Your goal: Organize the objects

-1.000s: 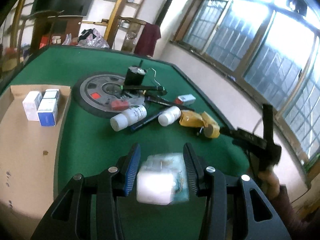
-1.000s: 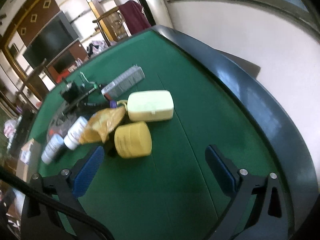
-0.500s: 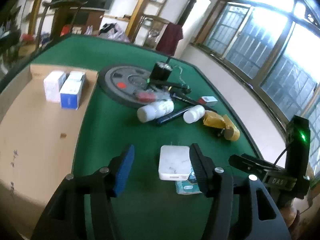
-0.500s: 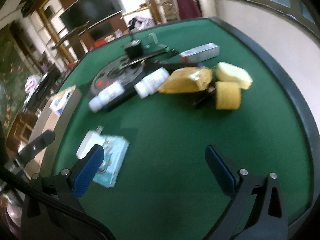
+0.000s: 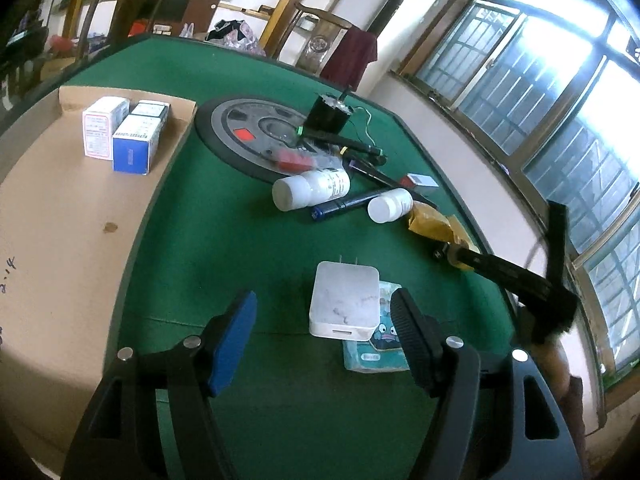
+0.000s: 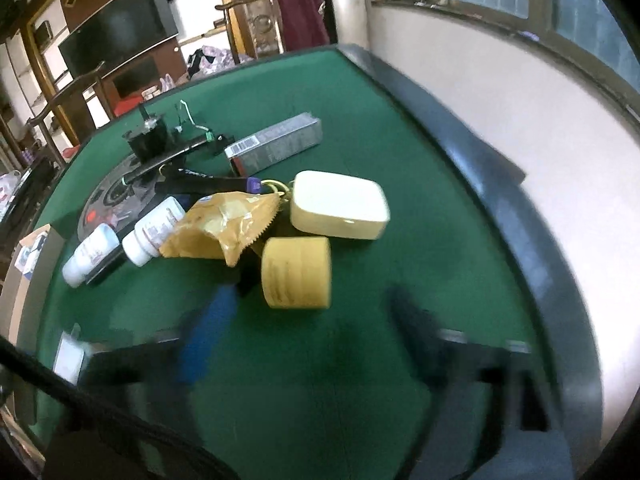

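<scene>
Left gripper: its two fingers are standing spread wide and holding nothing, the blue-padded one to the left and the black ribbed one to the right.
White charger: it is lying flat on the green table between the left fingers, nearer the right one and not touching the blue pad, with its prongs pointing away from the fingertips.
Tissue pack: the teal pack is lying partly under the charger's right edge and passing behind the right finger.
Beyond the left fingertips: a large white bottle, a dark blue pen and a small white bottle are lying on their sides near one another, with a grey disc farther out.
Left of the left fingers: a cardboard sheet is carrying three small boxes at its far end, well apart from the gripper.
Right gripper: its fingers are showing heavy motion blur; they seem to be standing well apart, with nothing between them.
Yellow tape roll: it is lying on its side just beyond the right fingertips, nearer the left, blue one.
Cream case: it is sitting past the roll, just beside it.
Yellow packet: the crumpled packet is lying left of the roll, with the two white bottles beyond its left edge.
Silver box: it is lying farther out, behind the packet and case.
</scene>
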Available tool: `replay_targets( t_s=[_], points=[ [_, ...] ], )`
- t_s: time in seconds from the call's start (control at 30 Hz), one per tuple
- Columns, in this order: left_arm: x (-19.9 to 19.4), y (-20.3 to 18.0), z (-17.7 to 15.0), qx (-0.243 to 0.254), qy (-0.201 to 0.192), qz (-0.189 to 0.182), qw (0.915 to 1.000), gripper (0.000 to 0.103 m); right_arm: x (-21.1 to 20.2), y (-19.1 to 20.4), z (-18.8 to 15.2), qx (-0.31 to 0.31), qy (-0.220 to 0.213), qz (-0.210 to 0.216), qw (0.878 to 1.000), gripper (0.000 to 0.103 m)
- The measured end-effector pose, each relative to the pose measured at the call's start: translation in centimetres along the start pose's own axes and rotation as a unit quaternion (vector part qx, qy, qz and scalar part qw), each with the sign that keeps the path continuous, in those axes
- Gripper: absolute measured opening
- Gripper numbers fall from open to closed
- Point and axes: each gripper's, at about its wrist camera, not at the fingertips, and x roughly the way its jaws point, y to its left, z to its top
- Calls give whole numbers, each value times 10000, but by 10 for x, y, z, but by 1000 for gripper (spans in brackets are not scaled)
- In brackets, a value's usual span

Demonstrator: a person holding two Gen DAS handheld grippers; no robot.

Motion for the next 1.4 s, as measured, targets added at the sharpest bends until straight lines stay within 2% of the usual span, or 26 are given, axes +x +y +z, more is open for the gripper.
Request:
replay_targets(
  t_s=[0.03,0.1,0.13,0.27,0.4,0.5,0.6,0.67,0.7,0.77,0.8,0.9,1.03,1.2,1.4],
  points=[
    [0,-1,0,58,12,23,10000,63,8,2,1,14,63,24,10000,41],
    [4,-6,-2,216,59,189,9996,63,10,2,3,52,-124,-23,9999,31],
    [7,-7,-2,278,71,290,9992,63,10,0,3,137,-147,54,9998,30],
    [22,-10,0,355,166,579,9976,63,-1,-15,2,477,-370,405,9974,30],
    [31,-14,2,407,149,391,9983,64,-4,-18,2,566,-411,651,9954,30],
    [39,-20,4,628,201,491,9966,72,-1,-11,3,479,-356,716,9956,30],
    [56,-20,7,621,495,510,9955,75,-1,-6,1,354,-329,758,9960,30],
    [57,-27,11,708,382,496,9955,74,-1,-3,0,302,-323,752,9962,30],
    [59,-30,12,735,377,503,9953,67,-1,-3,0,300,-330,751,9962,30],
    [64,-34,12,810,510,445,9944,39,1,-4,1,345,-318,794,9957,30],
    [64,-36,11,865,537,471,9937,39,3,-6,1,381,-285,822,9955,30],
    [55,-37,9,903,465,432,9939,38,5,-10,1,504,-236,886,9945,30],
    [35,-28,12,620,304,294,9972,39,6,-19,1,729,-220,972,9924,30],
    [0,-23,17,558,-105,135,9983,39,-10,-27,0,938,-562,1036,9886,30],
    [-41,-6,26,343,-405,-83,9986,39,-29,-10,-13,947,-399,1499,9833,30]
  ],
)
